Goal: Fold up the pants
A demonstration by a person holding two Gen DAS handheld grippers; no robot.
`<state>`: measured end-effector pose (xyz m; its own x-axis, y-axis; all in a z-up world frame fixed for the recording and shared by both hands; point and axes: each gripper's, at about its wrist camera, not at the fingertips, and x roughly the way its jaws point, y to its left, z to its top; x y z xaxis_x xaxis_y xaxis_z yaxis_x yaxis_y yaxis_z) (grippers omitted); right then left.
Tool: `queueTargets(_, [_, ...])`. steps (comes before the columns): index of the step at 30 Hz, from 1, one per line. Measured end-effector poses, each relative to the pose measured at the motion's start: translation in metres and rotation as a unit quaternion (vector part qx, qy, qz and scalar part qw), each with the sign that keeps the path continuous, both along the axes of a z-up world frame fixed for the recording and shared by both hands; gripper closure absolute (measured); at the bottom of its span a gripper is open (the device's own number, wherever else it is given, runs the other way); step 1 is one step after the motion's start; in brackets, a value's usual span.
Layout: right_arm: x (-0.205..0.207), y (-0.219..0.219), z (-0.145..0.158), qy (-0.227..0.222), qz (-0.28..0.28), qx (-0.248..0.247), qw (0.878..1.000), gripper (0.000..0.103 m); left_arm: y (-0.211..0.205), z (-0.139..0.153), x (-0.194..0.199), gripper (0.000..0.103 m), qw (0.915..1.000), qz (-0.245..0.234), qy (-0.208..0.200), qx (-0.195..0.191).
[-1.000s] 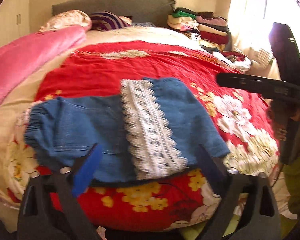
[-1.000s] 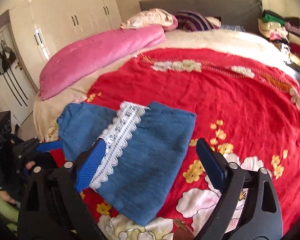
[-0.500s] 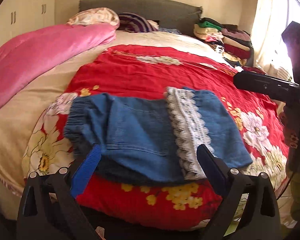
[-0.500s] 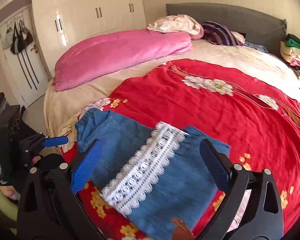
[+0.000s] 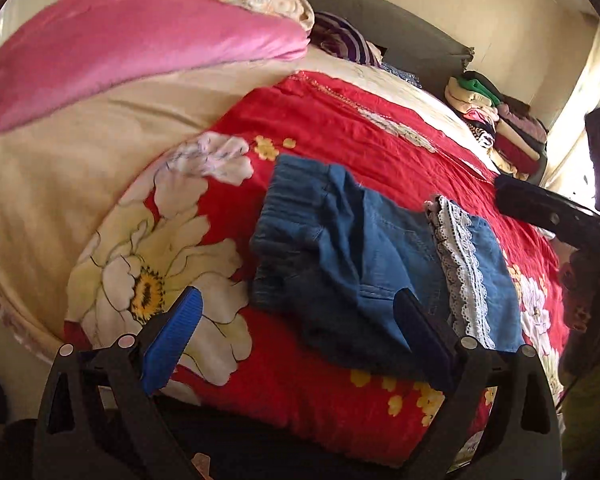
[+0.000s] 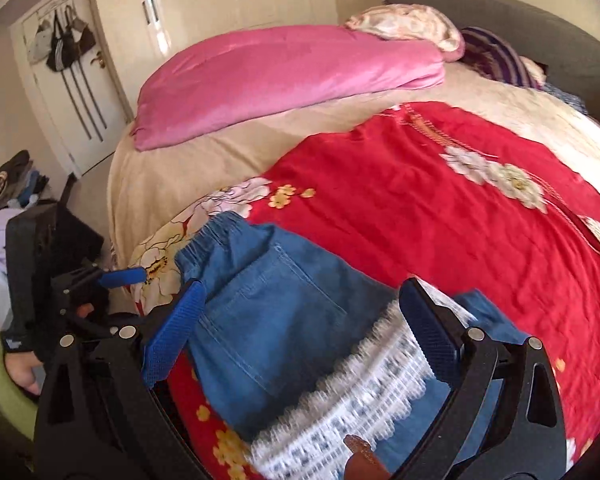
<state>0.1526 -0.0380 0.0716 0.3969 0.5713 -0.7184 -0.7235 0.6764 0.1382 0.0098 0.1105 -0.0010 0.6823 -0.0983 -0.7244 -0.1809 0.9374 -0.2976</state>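
Denim pants [image 5: 364, 264] lie folded on the red bedspread [image 5: 340, 128], both hand-held grippers [image 5: 296, 330] [image 6: 300, 332] spread wide, no writing legible

Pants [image 5: 364, 264] on floral bed [image 5: 340, 128]

**Around my bed**

Before me spreads a red floral bedspread [image 5: 340, 128] over a cream sheet [image 6: 228, 160]. A pink duvet [image 6: 284, 76] lies folded along the far side, by a striped pillow [image 5: 340, 38]. Folded clothes [image 5: 496, 120] stack beside the grey headboard [image 6: 500, 16]. Wardrobe doors [image 6: 236, 4] and hanging bags [image 6: 64, 40] stand behind.
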Motion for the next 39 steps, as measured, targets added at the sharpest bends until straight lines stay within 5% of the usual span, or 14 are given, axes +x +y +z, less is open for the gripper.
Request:
queueTargets(4, [0.012,0.033,-0.010,0.019,0.030,-0.012,0.999,0.011,0.004,-0.017,0.005,0.010,0.9993,-0.006,0.007,-0.037])
queueTargets(7, [0.020,0.057,-0.020,0.031,0.051,-0.026,0.998,0.011,0.005,-0.026,0.009,0.045,0.9978,-0.016,0.008,-0.064])
queueTargets(11, [0.027,0.087,-0.034,0.050,0.082,-0.042,0.995,0.011,0.005,-0.035,0.013,0.051,0.9961,-0.024,0.013,-0.084])
queueTargets(21, [0.039,0.138,-0.072,0.092,0.127,-0.080,0.984,0.011,0.007,-0.042,0.018,0.051,0.9947,-0.029,0.020,-0.097])
queueTargets(24, [0.039,0.139,-0.083,0.111,0.148,-0.073,0.980,0.042,0.007,-0.042,0.019,0.051,0.9944,-0.031,0.021,-0.099])
queueTargets(30, [0.040,0.104,-0.066,0.118,0.143,-0.015,0.982,0.076,0.006,-0.041,0.020,0.032,0.9920,-0.049,0.014,-0.115])
queueTargets(39, [0.036,0.005,-0.017,0.098,0.121,0.094,0.983,0.077,-0.039,-0.027,0.035,0.020,0.9847,-0.106,-0.019,-0.137])
